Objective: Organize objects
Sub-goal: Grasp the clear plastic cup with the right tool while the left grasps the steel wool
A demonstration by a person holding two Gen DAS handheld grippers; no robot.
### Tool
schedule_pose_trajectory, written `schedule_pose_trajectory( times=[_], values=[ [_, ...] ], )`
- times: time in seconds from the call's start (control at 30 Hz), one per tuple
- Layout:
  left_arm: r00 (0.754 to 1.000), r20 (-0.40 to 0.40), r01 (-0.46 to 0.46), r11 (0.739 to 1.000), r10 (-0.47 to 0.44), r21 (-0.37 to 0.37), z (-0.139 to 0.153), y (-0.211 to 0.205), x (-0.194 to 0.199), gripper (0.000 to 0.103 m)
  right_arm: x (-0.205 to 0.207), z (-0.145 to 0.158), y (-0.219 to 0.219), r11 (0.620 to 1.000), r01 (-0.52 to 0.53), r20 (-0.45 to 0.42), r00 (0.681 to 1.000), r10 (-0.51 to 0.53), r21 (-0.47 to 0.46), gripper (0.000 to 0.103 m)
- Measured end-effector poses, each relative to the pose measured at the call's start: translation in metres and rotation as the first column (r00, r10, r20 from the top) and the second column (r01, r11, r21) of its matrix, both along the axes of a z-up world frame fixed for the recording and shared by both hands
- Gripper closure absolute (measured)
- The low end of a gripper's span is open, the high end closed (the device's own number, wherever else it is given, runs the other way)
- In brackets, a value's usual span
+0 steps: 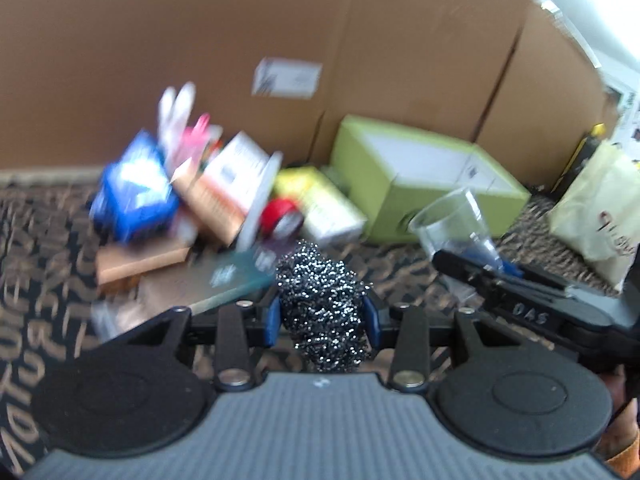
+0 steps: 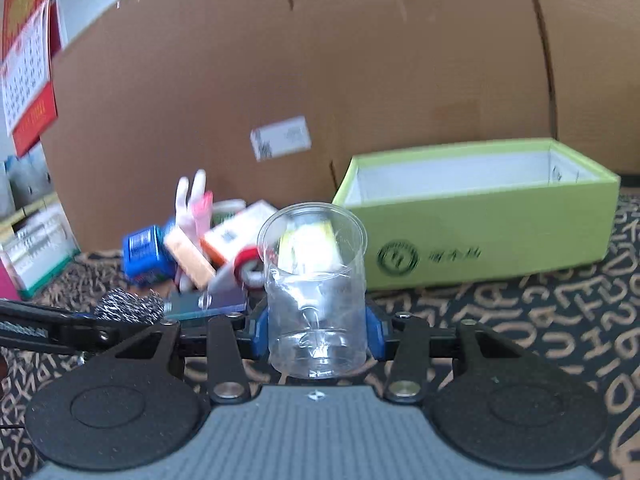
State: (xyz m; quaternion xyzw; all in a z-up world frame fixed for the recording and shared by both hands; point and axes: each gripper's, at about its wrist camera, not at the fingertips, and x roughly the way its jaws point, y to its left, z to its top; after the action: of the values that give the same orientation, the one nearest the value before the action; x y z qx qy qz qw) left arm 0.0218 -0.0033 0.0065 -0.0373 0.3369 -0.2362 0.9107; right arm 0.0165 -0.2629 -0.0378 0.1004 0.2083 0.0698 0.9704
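Note:
My left gripper is shut on a steel wool scourer, held above the patterned cloth. My right gripper is shut on a clear plastic cup, held upright. The cup also shows in the left wrist view, at the tip of the right gripper. The scourer also shows in the right wrist view at the left. An open lime-green box with a white inside stands at the right, in front of the cardboard wall; it also shows in the left wrist view.
A pile of small items lies left of the green box: a blue pack, an orange-white carton, a red tape roll, a yellow pack, a glass-like plate. A cream bag sits far right. A calendar hangs at left.

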Motion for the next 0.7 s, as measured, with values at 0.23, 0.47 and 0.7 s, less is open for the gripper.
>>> schedule_pose_trajectory(
  times=[0.23,0.47,0.7],
  values=[
    [0.991,0.1,0.098,0.994,-0.094,-0.038,0.042,-0.062,0.035,0.063,0.012,0.033,-0.033,0.994,0.095,0.094,0.991,-0.09,-0.044,0.053],
    [0.988,0.105,0.118,0.99,-0.11,-0.08,0.056,-0.129,0.094,0.063,0.065,0.053,-0.066,0.968,0.208,0.103,0.975,-0.195,-0.137,0.053],
    [0.996,0.064,0.071,0.997,-0.07,-0.015,0.028,-0.181,0.156,0.063,0.133,0.043,-0.092,0.962,0.206,-0.03,0.976,-0.215,-0.18,0.053]
  ],
)
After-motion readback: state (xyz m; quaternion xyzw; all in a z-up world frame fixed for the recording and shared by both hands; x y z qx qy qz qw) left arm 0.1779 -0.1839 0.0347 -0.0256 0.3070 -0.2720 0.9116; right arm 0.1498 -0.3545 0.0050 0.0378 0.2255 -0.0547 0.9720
